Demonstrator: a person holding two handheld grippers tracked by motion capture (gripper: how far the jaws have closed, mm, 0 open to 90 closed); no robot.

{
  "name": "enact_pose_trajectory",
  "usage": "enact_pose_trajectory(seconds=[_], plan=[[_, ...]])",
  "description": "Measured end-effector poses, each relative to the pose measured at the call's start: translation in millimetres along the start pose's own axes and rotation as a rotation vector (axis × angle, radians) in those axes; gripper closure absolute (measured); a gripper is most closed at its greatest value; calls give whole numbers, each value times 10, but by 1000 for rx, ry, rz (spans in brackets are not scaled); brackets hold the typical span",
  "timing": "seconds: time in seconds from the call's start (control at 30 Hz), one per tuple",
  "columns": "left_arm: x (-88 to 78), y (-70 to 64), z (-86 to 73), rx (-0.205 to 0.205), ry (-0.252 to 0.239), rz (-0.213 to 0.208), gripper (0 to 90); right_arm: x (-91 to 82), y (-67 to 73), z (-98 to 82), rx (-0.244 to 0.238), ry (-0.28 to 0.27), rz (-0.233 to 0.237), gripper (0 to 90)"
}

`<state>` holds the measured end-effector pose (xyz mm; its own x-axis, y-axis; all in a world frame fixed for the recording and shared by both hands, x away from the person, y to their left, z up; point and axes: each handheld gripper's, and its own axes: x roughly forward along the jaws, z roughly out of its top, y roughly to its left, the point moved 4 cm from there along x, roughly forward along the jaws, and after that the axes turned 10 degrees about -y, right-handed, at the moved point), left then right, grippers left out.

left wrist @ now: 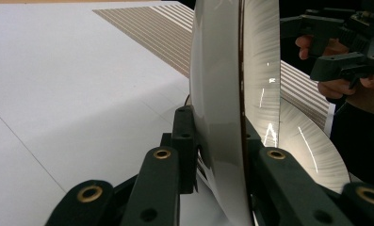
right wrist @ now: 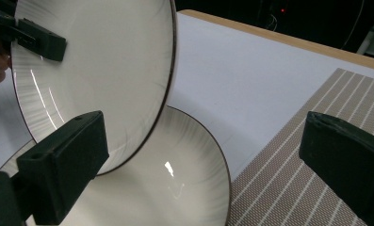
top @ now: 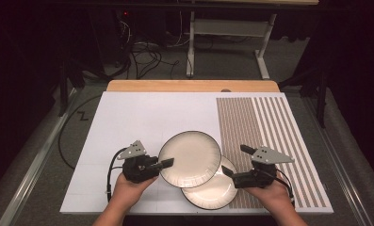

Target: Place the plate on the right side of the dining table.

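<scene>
a: at the near edge of the table, the left gripper (top: 168, 163) is pinched onto the rim of the upper plate (top: 190, 158). in the left gripper view one black jaw sits on each face of that rim, pressed tight against it.

b: and that plate, is it lying flat?

a: no. it's lifted and tilted, held by its left edge. in the right gripper view it hangs over the lower plate (right wrist: 175, 188), with its dark-lined rim crossing above it.

b: where's the lower plate?

a: lying flat on the white board (top: 142, 113), its right side reaching onto the striped mat (top: 264, 132). from above, the upper plate covers its upper left part.

b: what about the other claw?

a: the right gripper (top: 227, 172) is spread wide. in its own view the two jaws stand well apart with nothing pressed between them. one jaw is in front of the plates, the other over the mat.

b: is it touching a plate?

a: from above its tips are just beside the right rim of the lower plate. i can't tell whether they touch.

b: and the hands?

a: the left hand (top: 128, 188) and the right hand (top: 274, 193) come in from the bottom edge, each wrapped around its gripper body. a black cable loops from the left one across the board.
</scene>
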<state>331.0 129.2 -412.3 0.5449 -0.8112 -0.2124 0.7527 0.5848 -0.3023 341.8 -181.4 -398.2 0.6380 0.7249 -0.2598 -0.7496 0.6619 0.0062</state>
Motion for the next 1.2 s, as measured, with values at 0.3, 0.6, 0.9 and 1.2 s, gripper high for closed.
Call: enact_pose_trajectory(seconds=[0.3,0.6,0.9,1.2], plan=[[-3,-5,-3,5,-6,0,766,194,93,82,20,11,32,90],[-4,-1,-5,5,-6,1,765,309,152,74,57,37,60,200],[-1,2,-7,3,-8,-3,765,329,154,-45,146,28,91,500],[3,25,-19,-24,-9,-2,765,313,142,-80,234,49,112,749]])
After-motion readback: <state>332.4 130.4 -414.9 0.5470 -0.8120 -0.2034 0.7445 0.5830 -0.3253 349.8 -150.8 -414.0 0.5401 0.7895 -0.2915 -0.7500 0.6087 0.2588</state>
